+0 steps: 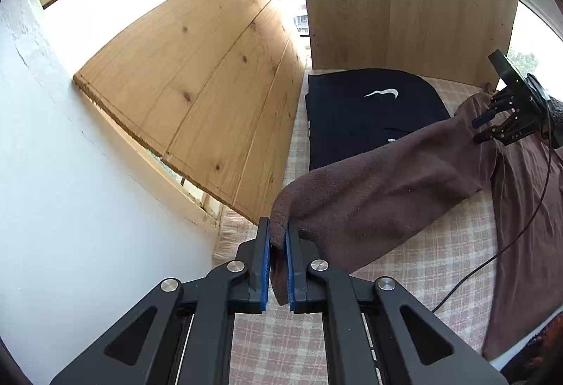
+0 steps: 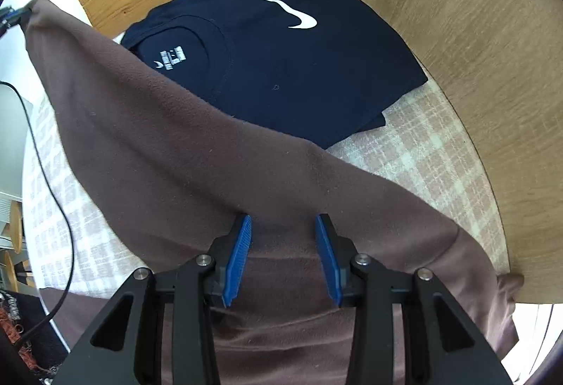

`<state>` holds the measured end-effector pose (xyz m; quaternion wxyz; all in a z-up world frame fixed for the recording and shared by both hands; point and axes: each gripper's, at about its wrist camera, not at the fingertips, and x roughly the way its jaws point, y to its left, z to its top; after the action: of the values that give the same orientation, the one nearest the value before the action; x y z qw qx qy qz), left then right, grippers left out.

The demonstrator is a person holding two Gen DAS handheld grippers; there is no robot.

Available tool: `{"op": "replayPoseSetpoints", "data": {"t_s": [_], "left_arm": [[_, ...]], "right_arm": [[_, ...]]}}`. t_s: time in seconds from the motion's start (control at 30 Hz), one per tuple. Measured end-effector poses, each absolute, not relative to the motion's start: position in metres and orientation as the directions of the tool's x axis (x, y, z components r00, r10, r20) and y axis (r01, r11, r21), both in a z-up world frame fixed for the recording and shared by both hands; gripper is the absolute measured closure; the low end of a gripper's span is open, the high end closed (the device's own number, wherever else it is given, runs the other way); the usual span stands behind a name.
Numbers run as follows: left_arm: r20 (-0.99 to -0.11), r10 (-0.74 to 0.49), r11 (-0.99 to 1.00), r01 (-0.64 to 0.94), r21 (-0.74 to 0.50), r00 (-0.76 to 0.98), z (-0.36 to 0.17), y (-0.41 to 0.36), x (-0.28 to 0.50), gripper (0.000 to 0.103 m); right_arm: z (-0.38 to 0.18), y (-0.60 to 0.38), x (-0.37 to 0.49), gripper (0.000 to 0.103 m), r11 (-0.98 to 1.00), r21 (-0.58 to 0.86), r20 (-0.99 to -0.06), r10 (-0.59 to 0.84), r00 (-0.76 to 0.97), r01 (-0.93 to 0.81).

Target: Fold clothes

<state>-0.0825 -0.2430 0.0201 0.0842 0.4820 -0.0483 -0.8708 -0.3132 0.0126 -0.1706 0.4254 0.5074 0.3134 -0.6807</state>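
- The brown fleece garment (image 2: 197, 153) lies stretched in a long band across the checked bedcover (image 2: 432, 153), raised at one end and sagging toward the other.
- Your left gripper (image 1: 278, 258) is clamped on one end of that band; a thick fold of brown cloth fills the narrow gap between its blue pads (image 1: 266, 265), and the cloth hangs from there, lifted clear of the cover.
- Your right gripper (image 2: 283, 258) points steeply down at the other stretch of the same garment. Its jaws stand part open, the blue pads apart, with brown cloth lying below and between them. The pads do not look to be pressing on the cloth, so I judge it to hold nothing.
- The long axis of the raised band runs from your left gripper's pinch toward your right gripper, on a diagonal across the bed.
- In the right wrist view the left gripper's pinch shows far off at the upper left edge, so the two tools sit well apart, at opposite ends of the band.
- A folded navy t-shirt (image 1: 369, 114) with a white swoosh lies flat beyond the brown band, in the corner by the wooden boards (image 1: 197, 82). The brown cloth crosses over its near edge.
- Judgement: the next fold turns on your right gripper closing on the cloth straight beneath it, since that end is the nearer one.
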Motion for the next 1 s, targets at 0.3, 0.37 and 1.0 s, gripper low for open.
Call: {"op": "replayPoseSetpoints", "data": {"t_s": [0.3,0.37,1.0], "left_arm": [[-0.867,-0.22,-0.975,0.094,0.199,-0.447,-0.008,-0.245,-0.085,0.096],[-0.878,-0.211,-0.977,0.099,0.187,-0.43,-0.019,-0.248,-0.086,0.096],[-0.919,-0.175,-0.984,0.029,0.177,-0.354,-0.05,-0.227,-0.087,0.096]], "right_arm": [[-0.155,0.044,-0.349,0.065,-0.545,0.01,-0.936,-0.299,-0.184,0.838],[-0.152,0.05,-0.348,0.063,-0.513,-0.073,-0.939,-0.254,-0.233,0.855],[-0.184,0.059,-0.394,0.058,-0.414,0.013,-0.955,-0.276,-0.112,0.91]]}}
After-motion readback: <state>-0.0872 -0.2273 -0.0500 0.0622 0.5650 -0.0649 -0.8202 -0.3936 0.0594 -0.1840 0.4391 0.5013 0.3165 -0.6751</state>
